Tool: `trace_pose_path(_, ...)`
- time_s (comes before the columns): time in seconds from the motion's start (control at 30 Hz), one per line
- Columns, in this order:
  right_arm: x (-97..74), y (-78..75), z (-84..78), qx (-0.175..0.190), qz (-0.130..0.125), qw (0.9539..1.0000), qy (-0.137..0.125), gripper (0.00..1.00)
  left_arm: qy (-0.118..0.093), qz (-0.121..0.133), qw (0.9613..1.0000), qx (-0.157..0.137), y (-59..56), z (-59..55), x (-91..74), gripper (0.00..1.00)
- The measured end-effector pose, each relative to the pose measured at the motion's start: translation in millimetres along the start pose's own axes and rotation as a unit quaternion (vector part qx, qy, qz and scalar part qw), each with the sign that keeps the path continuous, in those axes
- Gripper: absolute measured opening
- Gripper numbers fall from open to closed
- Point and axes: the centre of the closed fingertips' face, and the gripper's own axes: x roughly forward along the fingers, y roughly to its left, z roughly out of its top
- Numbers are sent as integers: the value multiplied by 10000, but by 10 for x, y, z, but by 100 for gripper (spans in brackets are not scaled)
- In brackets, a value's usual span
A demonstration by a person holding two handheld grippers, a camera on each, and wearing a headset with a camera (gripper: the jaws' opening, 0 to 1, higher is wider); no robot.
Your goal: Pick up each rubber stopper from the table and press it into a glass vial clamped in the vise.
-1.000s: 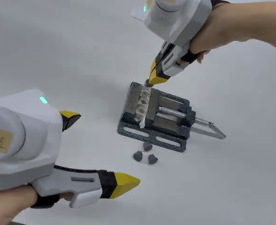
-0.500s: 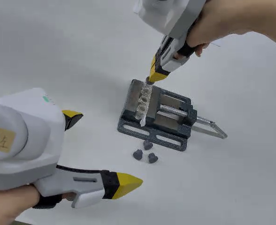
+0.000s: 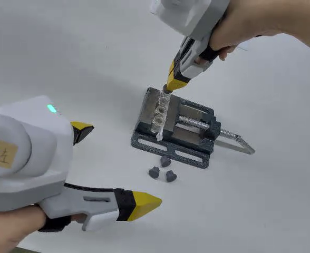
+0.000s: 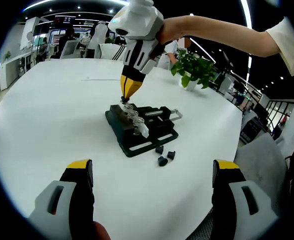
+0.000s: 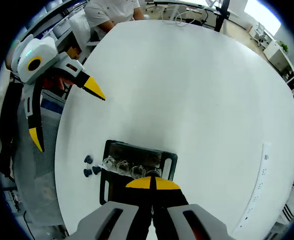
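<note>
At the upper centre of the head view, the right gripper [image 3: 172,87] points down with its yellow-tipped jaws closed on a small dark grey rubber stopper [image 3: 166,91]. The stopper sits at the mouth of the topmost of the clear glass vials [image 3: 158,115]. The vials stand upright in a row, clamped in the dark grey metal vise [image 3: 197,138] at the middle of the frame, on a white round table [image 3: 65,52]. Just below the vise, three loose dark grey stoppers [image 3: 163,169] lie close together on the table. In the lower left, the left gripper [image 3: 114,166] hangs above the table, well apart from the vise, its jaws spread wide and holding nothing. In the right gripper view the two yellow tips meet at the bottom centre, over the vial row.
</note>
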Motion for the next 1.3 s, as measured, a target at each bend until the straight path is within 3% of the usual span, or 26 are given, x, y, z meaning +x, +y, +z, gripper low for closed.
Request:
trace_pose_path(0.1, -6, -15, 4, -41, 11, 10000, 76, 0, 6, 14, 10000, 33, -24, 14, -27, 99)
trace_pose_path(0.37, -60, -4, -14, 116, -52, 9997, -229, 0, -145, 145, 9998, 58, 11, 126, -111, 99)
trace_pose_path(0.7, -69, -24, -16, 109, -86, 9999, -48, 0, -109, 48, 9995, 277, -69, 340, -78, 99)
trace_pose_path(0.83, -83, -47, -33, 193, -84, 9997, -127, 0, -163, 27, 9994, 315, -88, 413, -71, 99)
trace_pose_path(1.03, -79, -1, -44, 203, -183, 9992, -308, 0, -174, -2, 9990, 402, -139, 446, -64, 99)
trace_pose_path(1.3, -67, -11, -35, 67, -271, 9993, -259, 0, -211, 4, 9987, 454, -158, 463, -81, 99)
